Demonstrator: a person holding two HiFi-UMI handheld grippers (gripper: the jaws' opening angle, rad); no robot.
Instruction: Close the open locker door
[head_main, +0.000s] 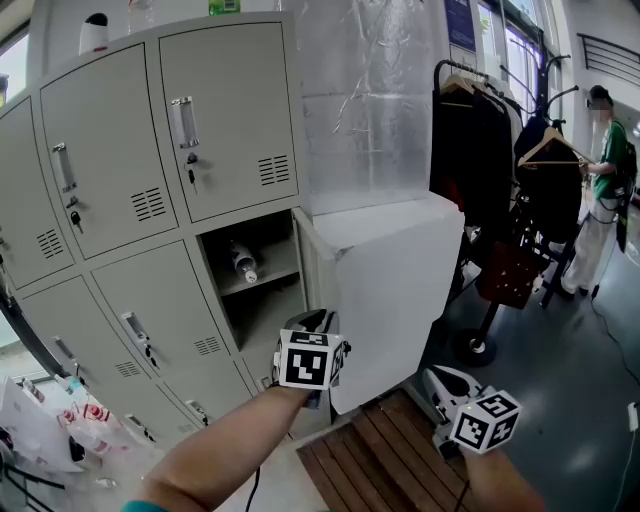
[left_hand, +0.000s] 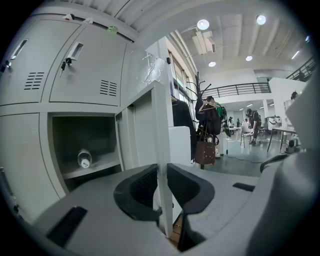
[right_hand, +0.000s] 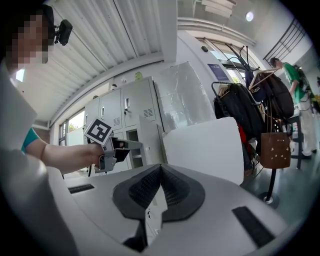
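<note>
Pale grey sheet-metal locker door (head_main: 395, 300) stands wide open, swung out at about 4 o'clock from its open grey compartment (head_main: 262, 300) in the head view. Our left gripper (left_hand: 162, 187) is clenched on the door's thin edge, low down; the edge runs straight up between the pads. Right gripper (right_hand: 160, 172) is pressed shut on nothing, idling at 5 o'clock, well apart from the door.

Plan as we see it:
- Swing the edge in an arc round the hinge toward 10 o'clock and let the wrist rotate with the panel, or the sheet will twist in the pads.
- Let go just before the frame so the jaws aren't trapped, then push the face flat.
- The clear plastic bottle (head_main: 243, 263) lying on the shelf looks well inside, so no fouling expected.
</note>
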